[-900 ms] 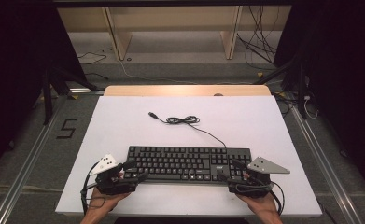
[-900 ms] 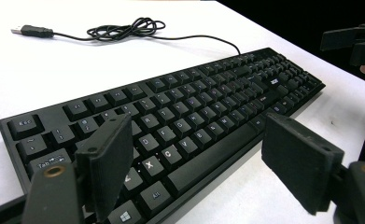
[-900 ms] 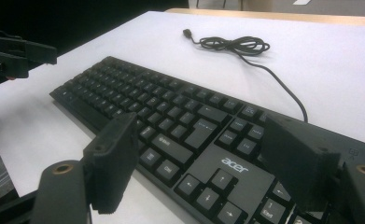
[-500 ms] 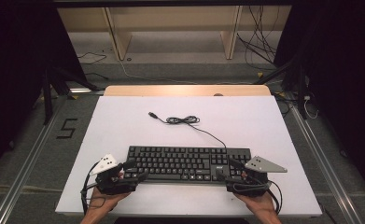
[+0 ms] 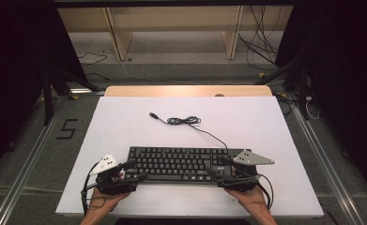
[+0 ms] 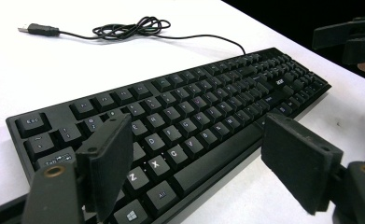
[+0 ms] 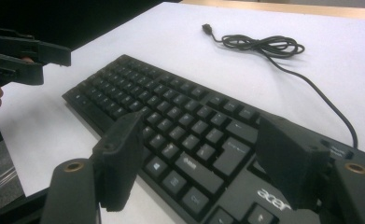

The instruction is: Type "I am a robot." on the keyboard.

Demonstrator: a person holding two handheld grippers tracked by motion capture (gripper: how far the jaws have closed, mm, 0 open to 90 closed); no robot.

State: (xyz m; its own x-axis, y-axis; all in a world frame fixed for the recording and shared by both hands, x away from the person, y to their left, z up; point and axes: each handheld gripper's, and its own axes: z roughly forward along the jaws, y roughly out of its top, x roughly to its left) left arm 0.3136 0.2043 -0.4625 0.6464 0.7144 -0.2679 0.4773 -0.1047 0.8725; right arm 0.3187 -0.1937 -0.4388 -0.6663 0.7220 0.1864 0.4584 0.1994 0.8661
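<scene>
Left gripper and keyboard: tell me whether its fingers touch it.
Cannot tell. In the left gripper view the open fingers straddle the keyboard's near left end, but no contact or gap shows plainly.

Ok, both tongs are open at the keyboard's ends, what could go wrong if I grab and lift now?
1. The left tongs straddle the near edge over the keys; closing may press keys of the keyboard rather than grip the frame.
2. The right tongs sit over a corner, so the grip may slip.
3. The loose cable could drag or snag on the table.
</scene>
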